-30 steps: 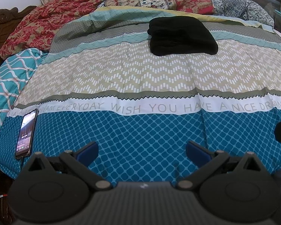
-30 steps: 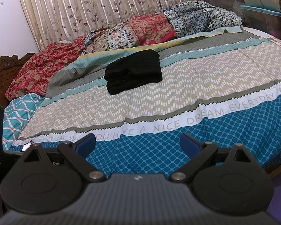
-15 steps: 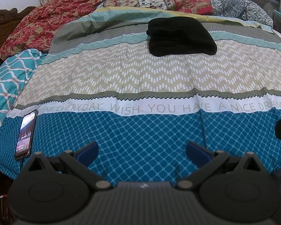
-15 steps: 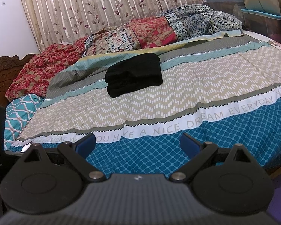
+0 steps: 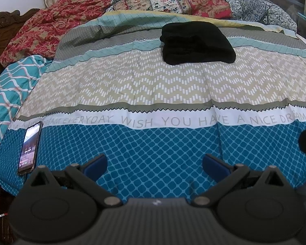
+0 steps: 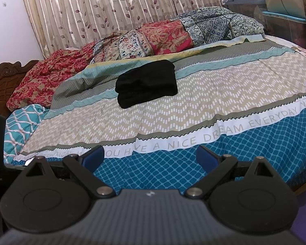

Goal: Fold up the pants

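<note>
Folded black pants (image 5: 196, 42) mid-bed, well beyond 2 wide-open, empty grippers (image 5: 155, 164) (image 6: 150, 156).

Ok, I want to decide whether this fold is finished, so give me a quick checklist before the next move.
1. Black pants folded into a compact stack: ok.
2. Pants resting flat on the bedspread, away from its edges: ok.
3. Left gripper jaws open and empty: ok.
4. Right gripper jaws open and empty: ok.
5. Both grippers back at the near edge of the bed, apart from the pants: ok.
6. Phone lying near the bed's left corner, close to the edge: not ok, could be knocked off.
</note>
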`<action>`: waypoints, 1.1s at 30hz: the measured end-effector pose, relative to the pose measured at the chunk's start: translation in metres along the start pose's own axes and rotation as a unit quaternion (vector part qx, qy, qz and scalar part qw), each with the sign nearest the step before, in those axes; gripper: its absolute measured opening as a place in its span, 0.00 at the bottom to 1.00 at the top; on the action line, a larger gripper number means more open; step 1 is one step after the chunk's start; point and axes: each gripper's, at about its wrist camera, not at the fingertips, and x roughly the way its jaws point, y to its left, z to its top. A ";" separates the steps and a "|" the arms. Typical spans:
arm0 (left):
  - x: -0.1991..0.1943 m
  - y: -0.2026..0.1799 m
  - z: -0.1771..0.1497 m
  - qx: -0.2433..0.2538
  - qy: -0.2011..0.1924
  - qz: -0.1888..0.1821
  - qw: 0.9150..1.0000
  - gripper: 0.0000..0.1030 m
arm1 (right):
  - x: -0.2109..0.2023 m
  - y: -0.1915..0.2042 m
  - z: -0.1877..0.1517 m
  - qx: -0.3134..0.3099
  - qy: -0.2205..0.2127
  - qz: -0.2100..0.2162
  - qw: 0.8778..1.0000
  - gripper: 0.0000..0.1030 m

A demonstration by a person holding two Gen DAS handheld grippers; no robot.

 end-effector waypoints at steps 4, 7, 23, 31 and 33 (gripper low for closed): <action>-0.005 0.001 0.001 0.000 -0.008 0.000 1.000 1.00 | -0.002 0.002 0.003 0.000 -0.005 0.001 1.000 0.95; -0.009 0.001 0.002 0.002 -0.015 0.003 1.000 1.00 | -0.005 0.003 0.004 -0.001 -0.010 0.003 1.000 0.95; -0.015 0.000 0.004 0.005 -0.024 0.004 1.000 1.00 | -0.011 0.006 0.007 -0.004 -0.023 0.014 1.000 0.95; -0.014 0.000 0.002 0.006 -0.023 0.007 1.000 1.00 | -0.011 0.005 0.005 -0.002 -0.022 0.013 1.000 0.95; -0.014 0.000 0.001 0.007 -0.023 0.007 1.000 1.00 | -0.011 0.005 0.004 -0.002 -0.021 0.012 1.000 0.95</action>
